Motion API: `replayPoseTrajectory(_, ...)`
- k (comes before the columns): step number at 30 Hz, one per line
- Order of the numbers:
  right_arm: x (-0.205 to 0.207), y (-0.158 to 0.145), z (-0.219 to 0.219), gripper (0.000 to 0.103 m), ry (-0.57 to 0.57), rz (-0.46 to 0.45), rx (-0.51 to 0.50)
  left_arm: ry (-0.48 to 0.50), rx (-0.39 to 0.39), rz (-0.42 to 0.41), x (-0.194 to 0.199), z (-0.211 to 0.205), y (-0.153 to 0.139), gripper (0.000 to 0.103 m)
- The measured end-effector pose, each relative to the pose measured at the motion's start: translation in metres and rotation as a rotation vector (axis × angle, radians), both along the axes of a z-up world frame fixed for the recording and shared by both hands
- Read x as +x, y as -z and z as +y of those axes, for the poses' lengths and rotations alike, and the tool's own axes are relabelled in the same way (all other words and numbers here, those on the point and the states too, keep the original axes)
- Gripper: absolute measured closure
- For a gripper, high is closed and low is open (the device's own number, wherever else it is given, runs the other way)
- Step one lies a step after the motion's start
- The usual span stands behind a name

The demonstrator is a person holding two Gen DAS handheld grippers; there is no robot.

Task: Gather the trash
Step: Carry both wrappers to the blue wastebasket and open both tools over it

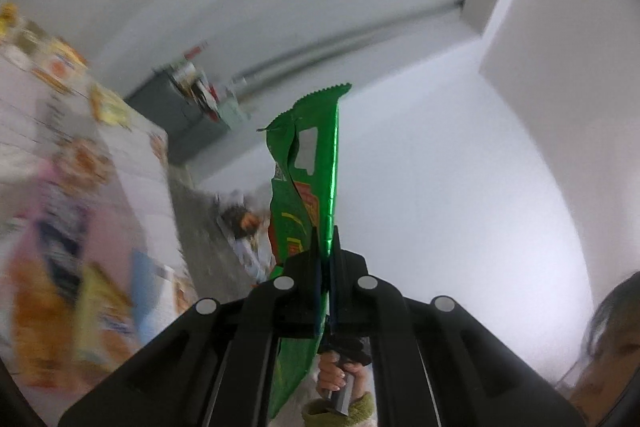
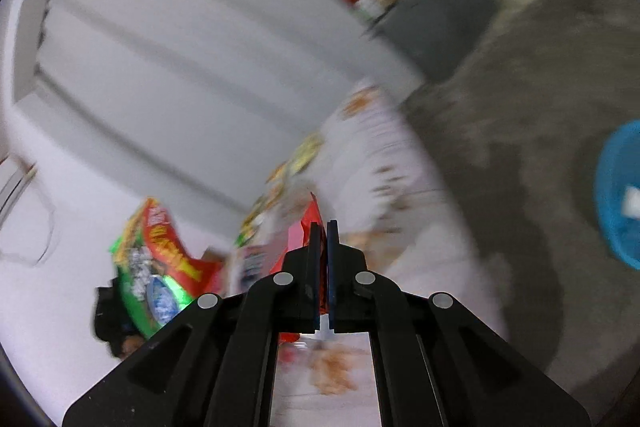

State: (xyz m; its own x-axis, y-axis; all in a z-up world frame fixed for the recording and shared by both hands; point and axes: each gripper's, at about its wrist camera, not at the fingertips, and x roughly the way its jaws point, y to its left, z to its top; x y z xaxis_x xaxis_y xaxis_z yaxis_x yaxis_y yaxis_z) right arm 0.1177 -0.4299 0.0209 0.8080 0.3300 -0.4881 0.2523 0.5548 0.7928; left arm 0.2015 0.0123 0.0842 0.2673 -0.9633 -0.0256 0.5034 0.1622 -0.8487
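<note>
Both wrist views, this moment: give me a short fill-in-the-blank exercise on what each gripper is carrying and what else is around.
1. The left gripper is shut on a ____ wrapper.
2. The right gripper is shut on a wrapper whose colour is ____.
3. At the right edge of the right wrist view sits a round ____ bin on the grey floor.

Missing words: green; red; blue

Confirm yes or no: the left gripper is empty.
No, the left gripper has its fingers closed on a green wrapper that sticks up past them in the left wrist view.
</note>
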Motion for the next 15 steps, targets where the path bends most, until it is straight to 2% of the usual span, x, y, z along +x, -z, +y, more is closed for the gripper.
replayPoseTrajectory(6, -0.081, 0.018, -0.053, 0.102, 0.283, 0.117, -0.126, 0.111, 0.194, -0.109, -0.018, -0.130, -0.018, 0.101)
replayPoseTrajectory(9, -0.103, 0.029, -0.069, 0.102, 0.388, 0.195, -0.190, 0.162, 0.319, -0.235, -0.039, -0.204, -0.027, 0.101)
replayPoseTrajectory(11, -0.115, 0.042, -0.081, 0.102, 0.449, 0.254, -0.236, 0.204, 0.416, -0.348, -0.060, -0.258, -0.030, 0.101)
replayPoseTrajectory(13, -0.121, 0.059, -0.091, 0.102, 0.491, 0.301, -0.247, 0.261, 0.520, -0.465, -0.082, -0.316, -0.026, 0.101)
replayPoseTrajectory(15, -0.127, 0.077, -0.101, 0.102, 0.526, 0.337, -0.232, 0.302, 0.589, -0.537, -0.099, -0.360, -0.013, 0.101)
